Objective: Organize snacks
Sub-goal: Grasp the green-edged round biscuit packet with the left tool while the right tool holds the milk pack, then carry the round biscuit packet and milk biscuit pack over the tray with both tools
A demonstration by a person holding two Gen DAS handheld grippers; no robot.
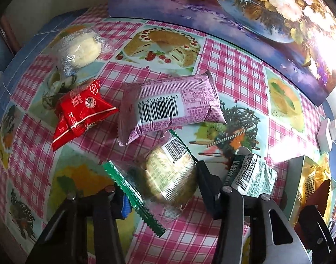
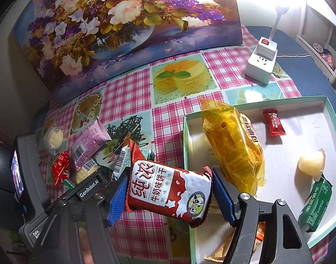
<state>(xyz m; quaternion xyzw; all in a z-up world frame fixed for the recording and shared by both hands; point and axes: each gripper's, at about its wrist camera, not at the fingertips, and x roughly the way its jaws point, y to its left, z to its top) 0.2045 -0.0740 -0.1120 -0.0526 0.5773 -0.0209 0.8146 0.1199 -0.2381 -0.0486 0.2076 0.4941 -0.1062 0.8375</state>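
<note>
Right gripper point(image 2: 169, 194) clamping red-and-white foil biscuit packet point(image 2: 168, 192) between blue pads, holding it above left wall of shallow green-rimmed white cardboard box point(image 2: 278, 140). Left gripper point(image 1: 159, 189) partly closed, fingers pressing sides of clear green-edged cake wrapper point(image 1: 168, 178) lying on pink checked tablecloth point(image 1: 229, 66).

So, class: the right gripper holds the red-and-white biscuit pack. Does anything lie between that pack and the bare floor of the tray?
Partly. The right gripper holds the biscuit pack above the tray's near-left rim. The yellow bread bag fills the tray's left side just beyond it; the bare floor lies further right, past that bag.
</note>
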